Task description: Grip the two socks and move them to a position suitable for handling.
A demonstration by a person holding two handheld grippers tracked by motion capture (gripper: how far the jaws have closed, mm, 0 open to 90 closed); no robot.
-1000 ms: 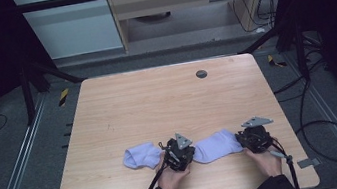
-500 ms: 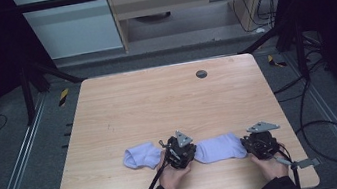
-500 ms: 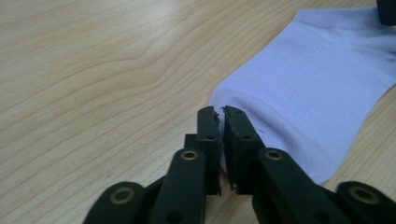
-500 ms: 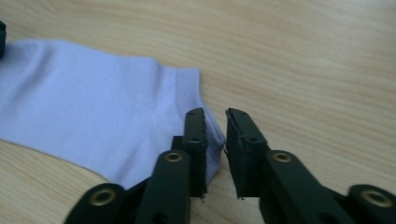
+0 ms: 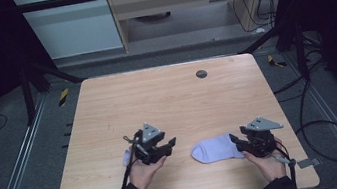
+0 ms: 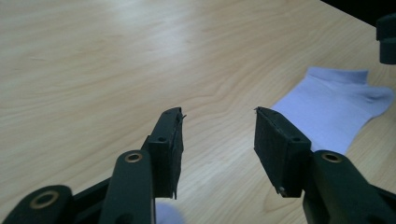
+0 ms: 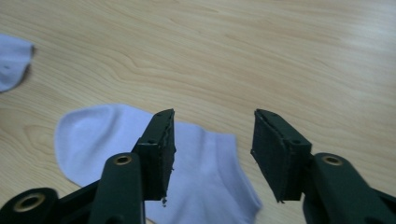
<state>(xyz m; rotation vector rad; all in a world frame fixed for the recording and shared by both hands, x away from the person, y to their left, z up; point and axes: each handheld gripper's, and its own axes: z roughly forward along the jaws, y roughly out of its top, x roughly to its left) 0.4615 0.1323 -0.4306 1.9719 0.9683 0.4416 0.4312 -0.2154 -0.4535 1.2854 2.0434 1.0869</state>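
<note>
A: Nearest us, the right gripper [image 5: 238,143] hangs over the cuff end of the pale sock [image 5: 213,148], jaws just swung wide, nothing between them.

B: Released, I'd say, so it lies flat on the table [image 5: 166,95].

A: The left gripper [image 5: 168,146] is just as wide and empty, with the second sock [image 5: 127,156] tucked behind it, mostly hidden.

B: Beyond them, bare wood and a dark grommet [image 5: 201,74].

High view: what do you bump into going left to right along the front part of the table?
The sock peeking out under the left claw → left claw → flat pale sock → right claw.
</note>
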